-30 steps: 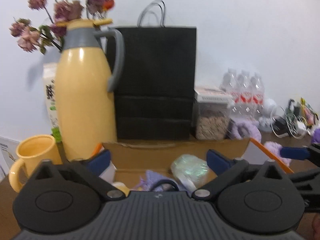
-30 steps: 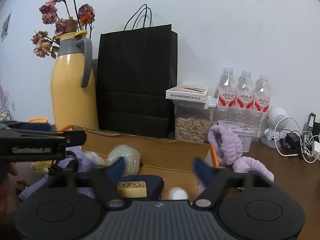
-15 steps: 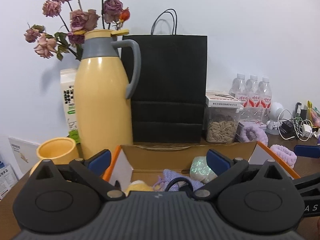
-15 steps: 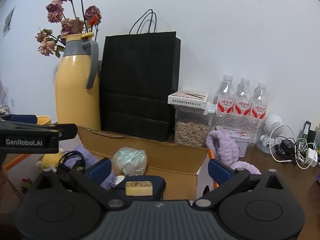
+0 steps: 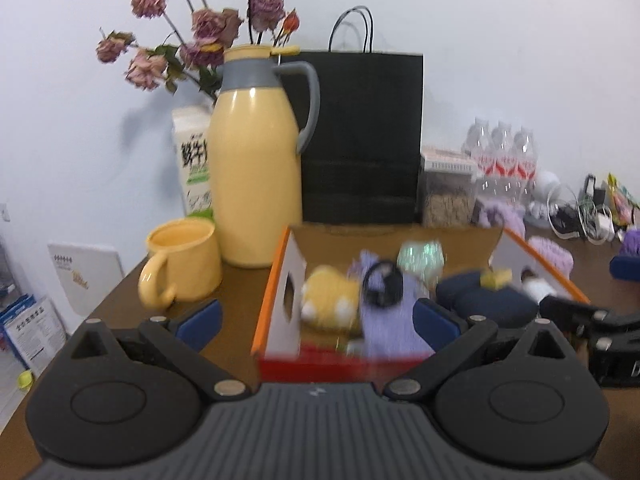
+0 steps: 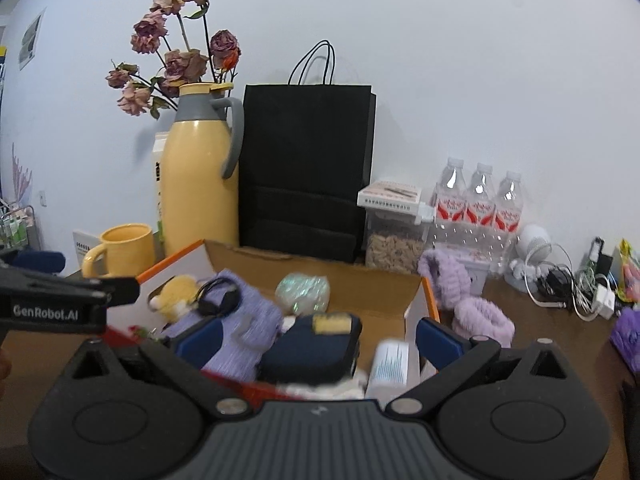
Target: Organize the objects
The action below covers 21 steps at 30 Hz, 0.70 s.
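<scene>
The left hand-held gripper (image 5: 316,320) hangs with its blue-padded jaws wide apart and nothing between them, just before the near edge of an open cardboard box (image 5: 276,280) with orange-edged flaps on the brown wooden desk (image 5: 236,292). The right hand-held gripper (image 6: 318,338) also stands fully spread and grips nothing, over the box's near right part. Inside the box lie a yellow plush toy (image 5: 330,298), a lilac knitted cloth (image 6: 246,326) with a black cable coil (image 6: 218,298) on it, an iridescent wrapped ball (image 6: 304,288) and a navy pouch (image 6: 316,350) carrying a small yellow block (image 6: 331,323). To the far left stand a tall yellow thermos jug (image 5: 256,168) and a yellow ceramic mug (image 5: 182,262).
</scene>
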Tool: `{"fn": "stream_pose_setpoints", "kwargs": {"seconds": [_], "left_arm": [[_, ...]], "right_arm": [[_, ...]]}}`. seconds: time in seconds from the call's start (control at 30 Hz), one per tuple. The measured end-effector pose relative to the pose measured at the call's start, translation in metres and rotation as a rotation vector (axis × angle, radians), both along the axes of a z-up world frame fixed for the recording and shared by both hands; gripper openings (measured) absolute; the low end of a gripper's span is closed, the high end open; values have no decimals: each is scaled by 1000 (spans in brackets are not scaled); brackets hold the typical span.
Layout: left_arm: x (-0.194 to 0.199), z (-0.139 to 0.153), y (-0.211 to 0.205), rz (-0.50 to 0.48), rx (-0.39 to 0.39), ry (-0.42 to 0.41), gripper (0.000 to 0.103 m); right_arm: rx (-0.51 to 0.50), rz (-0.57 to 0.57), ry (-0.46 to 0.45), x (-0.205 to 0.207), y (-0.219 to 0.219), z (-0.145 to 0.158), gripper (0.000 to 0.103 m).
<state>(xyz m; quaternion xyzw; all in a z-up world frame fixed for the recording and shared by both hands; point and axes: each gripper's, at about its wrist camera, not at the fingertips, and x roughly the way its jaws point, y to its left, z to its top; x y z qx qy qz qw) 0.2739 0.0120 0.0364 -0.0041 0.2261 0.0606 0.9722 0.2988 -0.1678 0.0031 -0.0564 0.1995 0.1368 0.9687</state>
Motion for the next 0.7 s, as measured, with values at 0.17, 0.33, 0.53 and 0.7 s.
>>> {"fn": "stream_pose_setpoints", "kwargs": {"seconds": [0.17,0.33,0.53,0.7], "left_arm": [[-32,-7,3,-12,-4,60,103],[-61,-12,5,-17,-12,101,103],[-85,-16,4,-13,-14,130,103],[-98,-19,0,-9,-17,143,103]], "right_arm": [[16,-25,54,-30,-5,-5,103],[20,-34,92,-55,-7,-11,103],[25,-41,131,-75,-8,-17,103],[30,-45,140,-90,-10,-20,103]]}}
